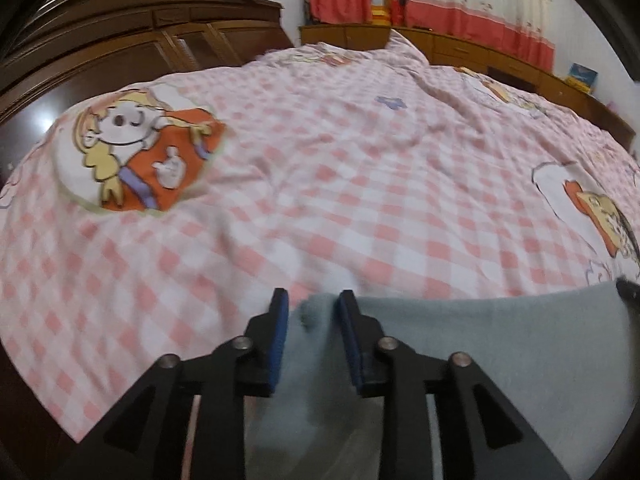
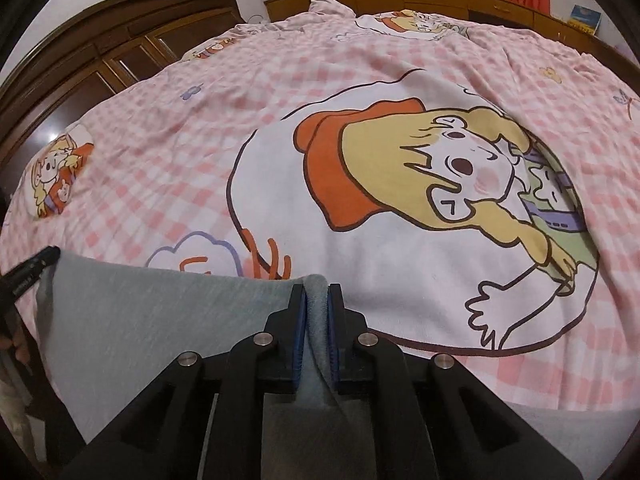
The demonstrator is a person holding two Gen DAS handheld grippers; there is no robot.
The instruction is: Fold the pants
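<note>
Two grippers hold one edge of the grey pants [image 2: 152, 312], stretched between them just above the near side of the checked quilt [image 1: 320, 184].

The chief risk sits with the left gripper [image 1: 314, 306]. Its blue pads stand visibly apart, with only a bunched corner of cloth between them, and the left wrist view is blurred there, so I cannot tell whether that corner is truly pinched or merely resting in the gap. If the grip is loose, any pull toward the quilt's far side would likely let the corner slide out, and the edge would sag and crease on that side. The right gripper [image 2: 317, 294] looks safer: its jaws are clenched on a thick roll of the hem, pads pressed to the fabric on both sides. A second hazard is uneven travel. If one hand leads the other, the span would probably skew and the fold would land crooked on the quilt. The rest of the pants hangs below both cameras, out of sight, so snagging on the quilt's near edge cannot be ruled out.

Both grippers point forward across the quilt toward the wooden headboard [image 2: 120, 36], held roughly level with fingers side by side. In the right wrist view the left gripper's tip shows at the span's far end, over the quilt's near border.
</note>
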